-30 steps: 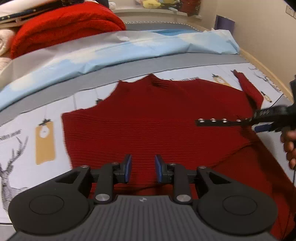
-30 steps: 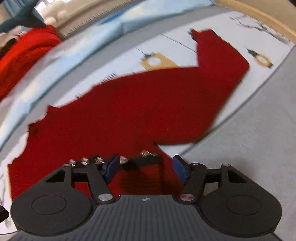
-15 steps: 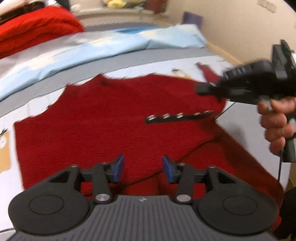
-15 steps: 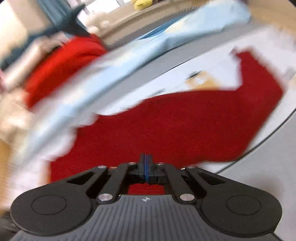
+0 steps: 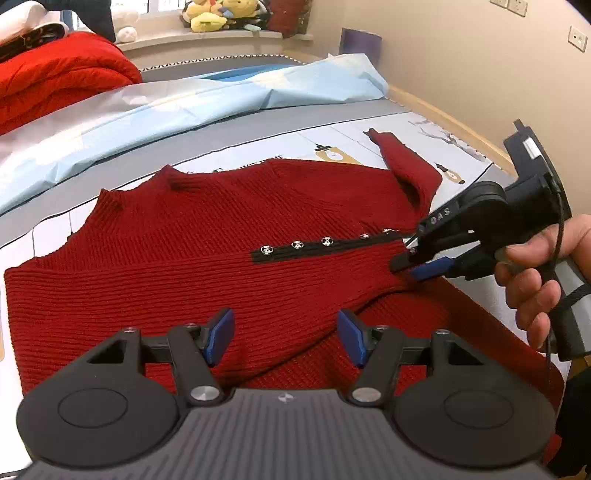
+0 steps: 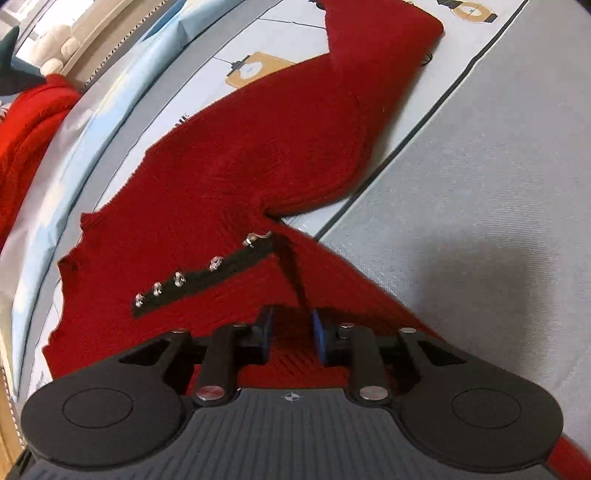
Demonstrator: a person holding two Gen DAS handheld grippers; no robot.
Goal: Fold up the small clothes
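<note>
A dark red knit sweater (image 5: 184,258) lies flat on the bed, neck toward the pillows. One sleeve is folded across its body, and its black cuff strip with silver studs (image 5: 325,247) rests on top. My left gripper (image 5: 284,336) hovers over the hem with its jaws opening and only flat knit below them. A hand (image 5: 532,280) holds my right gripper (image 5: 413,264) at the strip's right end. In the right wrist view the right gripper (image 6: 291,328) has its jaws opening just above the sweater (image 6: 240,147), near the strip (image 6: 199,280). Its pads press on nothing.
The printed bed sheet (image 5: 55,229) lies under the sweater, with a grey area (image 6: 480,184) to the right. A light blue quilt (image 5: 221,99) and a folded red blanket (image 5: 55,85) lie behind. Plush toys (image 5: 214,14) sit on the sill. A wall (image 5: 461,74) runs close on the right.
The right gripper shut and then parted again. The studded cuff has come leftward and now lies on the sweater's body. The left gripper's jaws have widened.
</note>
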